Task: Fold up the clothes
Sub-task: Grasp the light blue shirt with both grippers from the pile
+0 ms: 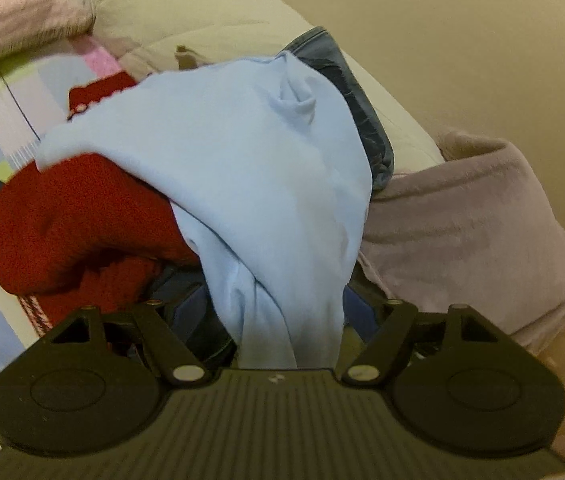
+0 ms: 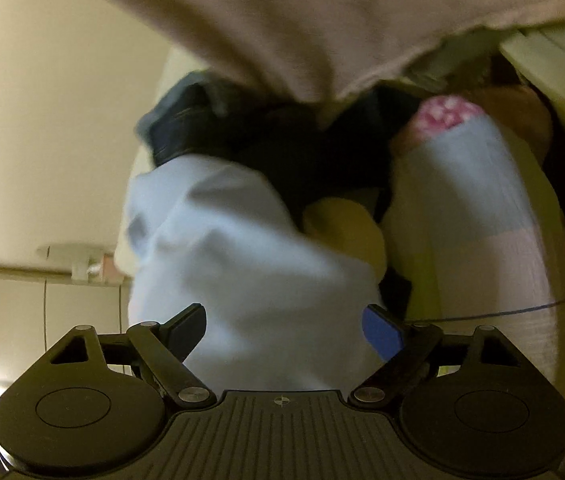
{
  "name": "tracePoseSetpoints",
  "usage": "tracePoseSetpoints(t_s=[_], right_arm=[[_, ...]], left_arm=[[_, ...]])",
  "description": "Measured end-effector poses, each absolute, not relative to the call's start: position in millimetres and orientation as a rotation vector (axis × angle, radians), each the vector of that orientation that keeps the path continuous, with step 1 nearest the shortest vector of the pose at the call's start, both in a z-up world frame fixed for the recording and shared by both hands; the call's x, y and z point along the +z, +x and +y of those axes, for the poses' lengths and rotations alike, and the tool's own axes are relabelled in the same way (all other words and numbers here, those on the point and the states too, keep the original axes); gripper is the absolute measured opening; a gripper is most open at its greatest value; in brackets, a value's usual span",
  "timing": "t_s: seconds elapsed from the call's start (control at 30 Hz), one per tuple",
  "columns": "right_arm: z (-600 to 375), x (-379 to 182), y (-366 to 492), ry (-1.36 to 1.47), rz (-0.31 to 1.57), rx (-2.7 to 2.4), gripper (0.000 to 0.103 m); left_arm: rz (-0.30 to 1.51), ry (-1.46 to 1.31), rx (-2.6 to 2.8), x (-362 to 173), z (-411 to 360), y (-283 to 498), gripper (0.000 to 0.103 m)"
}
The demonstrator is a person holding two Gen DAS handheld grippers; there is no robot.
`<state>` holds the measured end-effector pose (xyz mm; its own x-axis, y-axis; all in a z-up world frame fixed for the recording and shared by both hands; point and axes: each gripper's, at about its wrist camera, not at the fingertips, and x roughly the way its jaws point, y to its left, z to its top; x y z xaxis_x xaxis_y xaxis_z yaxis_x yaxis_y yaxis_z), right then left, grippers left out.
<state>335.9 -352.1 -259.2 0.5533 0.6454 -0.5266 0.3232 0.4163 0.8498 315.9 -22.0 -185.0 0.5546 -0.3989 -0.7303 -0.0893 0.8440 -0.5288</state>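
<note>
A light blue garment point(image 1: 250, 152) lies draped over a pile of clothes and gathers into a twisted bunch that runs down between the jaws of my left gripper point(image 1: 278, 312). The cloth hides most of the fingers, and the gripper looks shut on the bunch. In the blurred right wrist view the same light blue garment point(image 2: 242, 260) fills the gap between the wide-set fingers of my right gripper point(image 2: 286, 332). Its black finger and blue pad point(image 2: 382, 332) stand at the cloth's two sides without visibly pinching it.
A red knitted garment point(image 1: 74, 232) lies left of the blue one, with dark jeans point(image 1: 358, 92) behind it. A mauve fleece blanket point(image 1: 462, 232) is on the right, on a cream sofa point(image 1: 186, 4). A pastel striped sheet point(image 2: 474, 220), a yellow item point(image 2: 342, 228) and a beige cloth point(image 2: 302, 20) crowd the right wrist view.
</note>
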Motion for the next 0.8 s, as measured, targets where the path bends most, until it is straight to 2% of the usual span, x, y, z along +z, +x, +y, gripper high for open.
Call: tracePoseSetpoints(t_s=[0.23,0.27,0.33,0.37,0.4,0.43,0.53,0.63,0.8], right_arm=[[-346,-317,358,1.280,1.079,0.219,0.088],[-345,-325,360,1.338,1.079,0.234,0.088],[-343,-333,359,1.446,1.072,0.280,0.088],[-341,-331,359,1.462,1.060,0.319,0.063],[-339,-325,360,1.446,1.048,0.362,0.017],[-339,-315,362,1.404,1.045,0.387,0.010],[-338,-281,365,1.274,1.030,0.458,0.008],[-335,-222,366,1.083,0.949,0.553,0.007],[-300,-111,368,0.845,0.695,0.796,0.006]], left_arm=[[0.991,-0.664,-0.181,-206,-15,331,0.069],[0.993,-0.674,-0.179,-208,-14,333,0.066],[0.994,-0.693,-0.178,-212,-12,336,0.050],[0.991,-0.701,-0.185,-213,-11,337,0.044],[0.986,-0.716,-0.194,-213,-9,337,0.032],[0.981,-0.726,-0.199,-212,-7,336,0.026],[0.948,-0.712,-0.197,-203,-2,332,0.016],[0.874,-0.699,-0.193,-183,7,321,0.009],[0.663,-0.660,-0.120,-126,42,288,0.008]])
